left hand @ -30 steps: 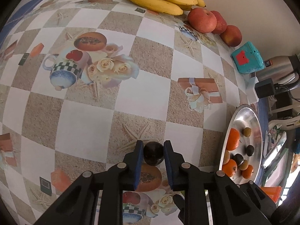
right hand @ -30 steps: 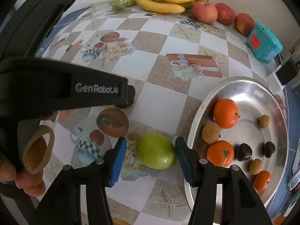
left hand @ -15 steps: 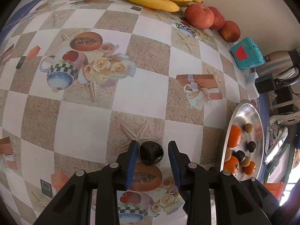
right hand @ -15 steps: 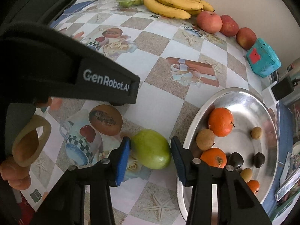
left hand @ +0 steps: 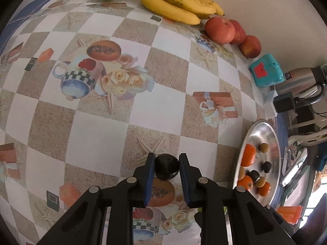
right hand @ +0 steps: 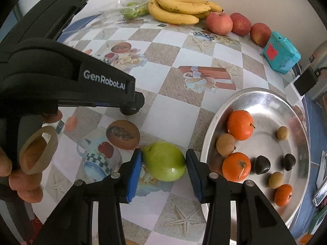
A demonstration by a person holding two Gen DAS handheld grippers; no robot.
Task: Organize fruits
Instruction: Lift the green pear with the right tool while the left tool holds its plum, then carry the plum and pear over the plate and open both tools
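Right wrist view shows the right tongs [right hand: 163,164] closed on a green fruit [right hand: 164,161] at its widest girth above the surface [right hand: 173,110], judged firm, smooth, slip-prone; the left tongs [left hand: 166,166] pinch a small dark fruit [left hand: 166,167], light and bruisable; beyond, the metal tray [right hand: 265,96].

A checkered tablecloth [left hand: 98,143] printed with cups, roses, starfish and gift boxes covers the table. At about two o'clock in the left wrist view, a turquoise box [left hand: 266,72] with a red patch sits by the wall, just beside a steel kettle [left hand: 298,83]. A small black device [left hand: 284,103] lies near the kettle's base, toward three o'clock.
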